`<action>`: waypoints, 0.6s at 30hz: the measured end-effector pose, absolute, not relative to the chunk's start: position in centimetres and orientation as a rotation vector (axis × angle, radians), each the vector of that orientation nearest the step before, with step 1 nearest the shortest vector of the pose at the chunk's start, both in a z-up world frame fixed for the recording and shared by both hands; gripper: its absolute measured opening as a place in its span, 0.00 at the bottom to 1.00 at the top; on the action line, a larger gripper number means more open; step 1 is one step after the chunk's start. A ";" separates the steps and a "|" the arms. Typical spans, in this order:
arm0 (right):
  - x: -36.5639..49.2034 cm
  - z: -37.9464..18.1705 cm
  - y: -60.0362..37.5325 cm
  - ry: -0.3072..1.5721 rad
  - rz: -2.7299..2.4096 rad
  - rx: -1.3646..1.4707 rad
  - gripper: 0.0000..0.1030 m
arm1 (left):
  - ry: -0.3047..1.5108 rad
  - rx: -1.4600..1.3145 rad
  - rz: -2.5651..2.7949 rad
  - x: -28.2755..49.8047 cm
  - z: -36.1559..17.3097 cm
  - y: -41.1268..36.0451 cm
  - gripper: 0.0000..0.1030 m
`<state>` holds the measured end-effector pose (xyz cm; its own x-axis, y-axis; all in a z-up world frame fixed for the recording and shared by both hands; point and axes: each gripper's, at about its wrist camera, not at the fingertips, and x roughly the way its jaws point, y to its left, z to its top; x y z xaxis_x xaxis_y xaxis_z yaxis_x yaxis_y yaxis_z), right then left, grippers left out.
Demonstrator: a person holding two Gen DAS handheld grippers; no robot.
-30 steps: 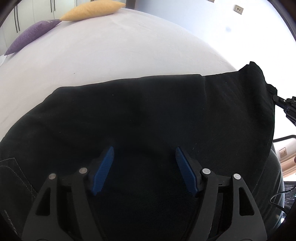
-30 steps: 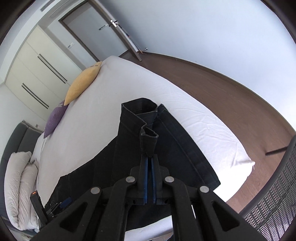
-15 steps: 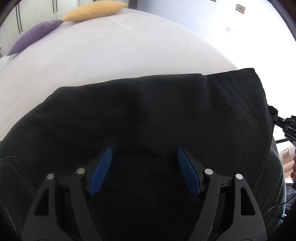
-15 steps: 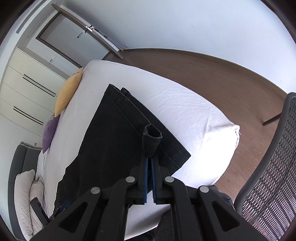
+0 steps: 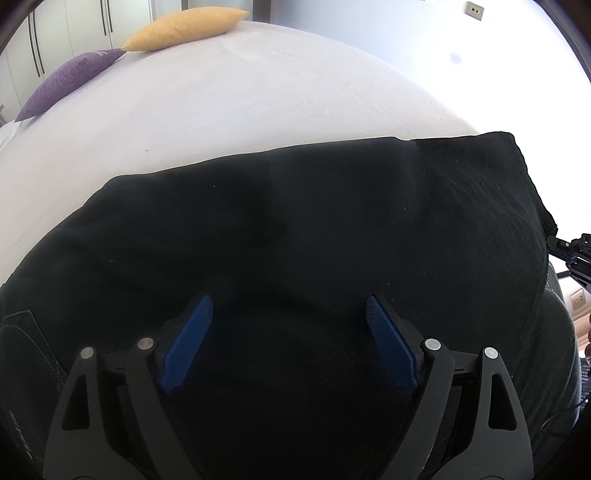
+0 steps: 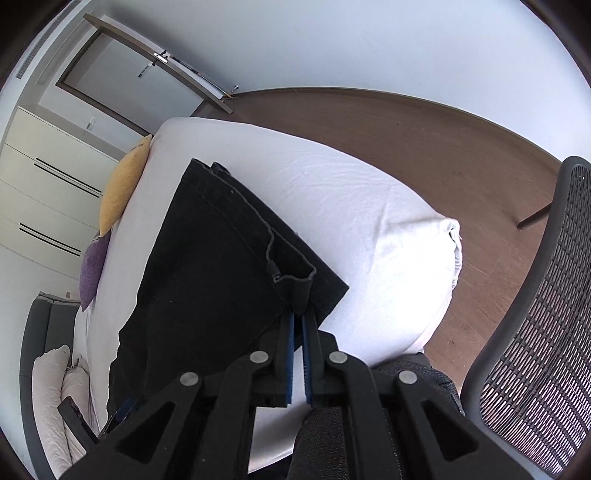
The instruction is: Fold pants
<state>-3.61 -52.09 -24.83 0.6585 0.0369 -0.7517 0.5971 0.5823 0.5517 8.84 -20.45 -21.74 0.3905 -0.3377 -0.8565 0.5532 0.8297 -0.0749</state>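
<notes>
Black denim pants [image 6: 207,266] have been drawn flatter across the white bed [image 6: 369,206], hem pinched by the right hand-held gripper [image 6: 297,317]. Left hand-held gripper [image 5: 286,343] is held wide above the cloth, so smoothing seems nearly done

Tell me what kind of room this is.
Most likely a bedroom. A bed with a white sheet fills both views, with a yellow cushion and a purple cushion at its far side. White wardrobe doors line the wall beside a door.
</notes>
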 end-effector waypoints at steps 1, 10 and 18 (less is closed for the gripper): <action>-3.7 -25.0 -52.1 0.800 -0.372 0.908 0.04 | 1.021 0.239 -0.572 9.2 -22.1 -19.5 0.83; -5.7 -24.2 -53.8 0.839 -0.460 0.930 0.38 | 1.010 0.143 -0.600 8.7 -19.7 -20.0 0.84; 0.6 -18.4 -49.4 0.725 -0.090 0.771 0.40 | 1.010 0.168 -0.613 8.2 -22.1 -21.5 0.85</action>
